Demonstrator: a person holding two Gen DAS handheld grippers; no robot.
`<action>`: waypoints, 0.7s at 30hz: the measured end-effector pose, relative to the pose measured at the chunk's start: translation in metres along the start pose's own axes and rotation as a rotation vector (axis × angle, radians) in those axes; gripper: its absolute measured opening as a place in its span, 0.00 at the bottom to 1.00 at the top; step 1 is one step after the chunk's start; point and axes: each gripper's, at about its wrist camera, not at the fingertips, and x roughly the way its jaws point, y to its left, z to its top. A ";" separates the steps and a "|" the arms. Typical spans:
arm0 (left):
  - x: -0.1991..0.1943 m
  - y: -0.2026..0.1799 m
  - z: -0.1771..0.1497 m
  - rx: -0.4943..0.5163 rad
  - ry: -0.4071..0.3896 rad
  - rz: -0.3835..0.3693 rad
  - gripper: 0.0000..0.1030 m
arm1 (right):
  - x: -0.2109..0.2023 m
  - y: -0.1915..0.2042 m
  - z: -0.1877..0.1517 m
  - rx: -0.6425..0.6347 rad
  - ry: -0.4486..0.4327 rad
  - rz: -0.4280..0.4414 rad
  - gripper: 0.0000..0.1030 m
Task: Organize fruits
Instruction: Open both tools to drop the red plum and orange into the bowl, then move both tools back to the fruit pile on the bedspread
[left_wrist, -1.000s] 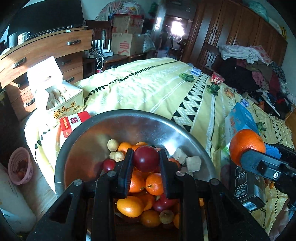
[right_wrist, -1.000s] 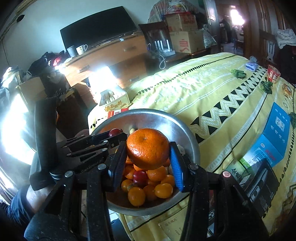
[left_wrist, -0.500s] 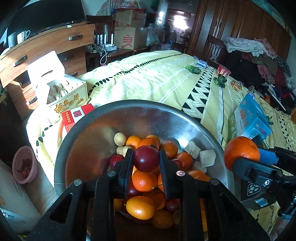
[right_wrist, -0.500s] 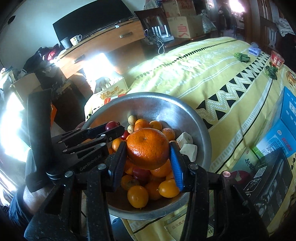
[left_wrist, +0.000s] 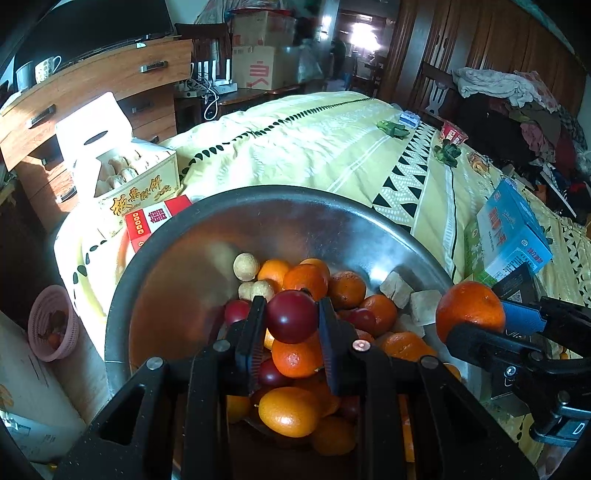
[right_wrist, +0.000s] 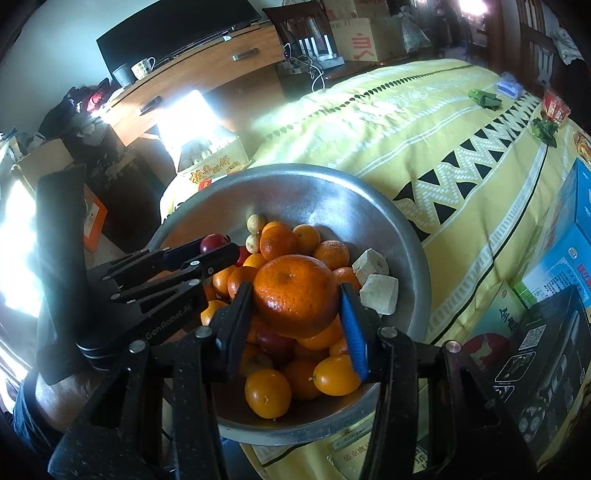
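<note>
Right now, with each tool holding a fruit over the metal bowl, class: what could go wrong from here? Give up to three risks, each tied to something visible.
1. The large orange sits high between the right tool tips; it could slip out.
2. Dropped onto the heaped fruit in the metal bowl, it may roll over the rim.
3. The left tool, holding a red fruit, is close to the right one; they could collide.

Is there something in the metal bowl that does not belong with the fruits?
Yes. Two pale, blocky lumps lie at the right inner wall of the bowl, beside the oranges. They are angular and chalky, unlike the round fruit; what they are I cannot tell.
</note>
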 end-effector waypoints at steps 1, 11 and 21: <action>0.001 0.000 -0.001 0.000 0.003 0.003 0.27 | 0.001 -0.001 0.000 0.002 0.003 -0.003 0.47; 0.005 0.003 -0.001 -0.041 0.027 0.066 0.66 | -0.012 0.003 0.002 -0.009 -0.045 -0.039 0.81; -0.050 -0.033 0.011 -0.005 -0.120 0.069 0.77 | -0.125 0.009 -0.020 -0.062 -0.357 -0.180 0.89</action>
